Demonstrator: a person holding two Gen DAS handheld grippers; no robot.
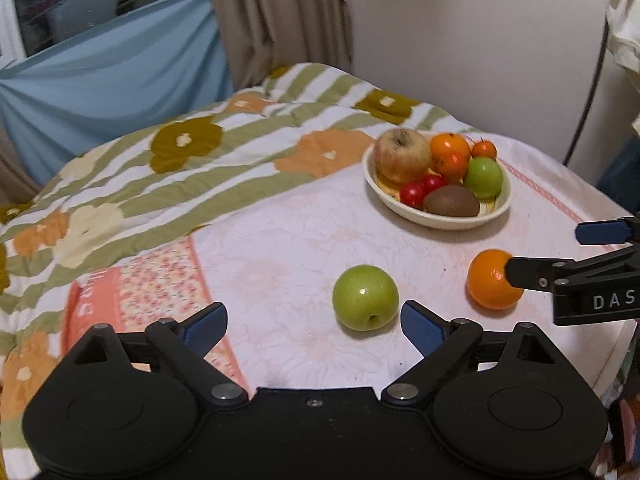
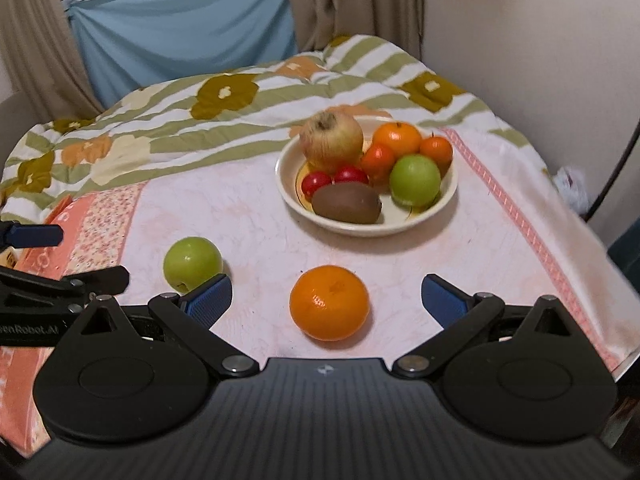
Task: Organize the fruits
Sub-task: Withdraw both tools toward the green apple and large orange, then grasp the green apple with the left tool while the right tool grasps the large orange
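A cream bowl [image 1: 434, 220] [image 2: 288, 194] holds several fruits: a big apple, oranges, a green apple, red cherry fruits and a kiwi. A loose green apple [image 1: 365, 297] [image 2: 192, 263] lies on the cloth just ahead of my left gripper [image 1: 314, 322], which is open and empty, the apple nearer its right finger. A loose orange [image 1: 490, 279] [image 2: 329, 302] lies between the open fingers of my right gripper [image 2: 327, 300], untouched. The right gripper's fingers [image 1: 532, 276] reach in from the right in the left wrist view.
The table is covered by a pink-white cloth [image 2: 248, 216] and a striped flowered quilt [image 1: 180, 152] at the back and left. A wall, curtain and blue sheet stand behind. A black cable [image 1: 588, 92] hangs at the right.
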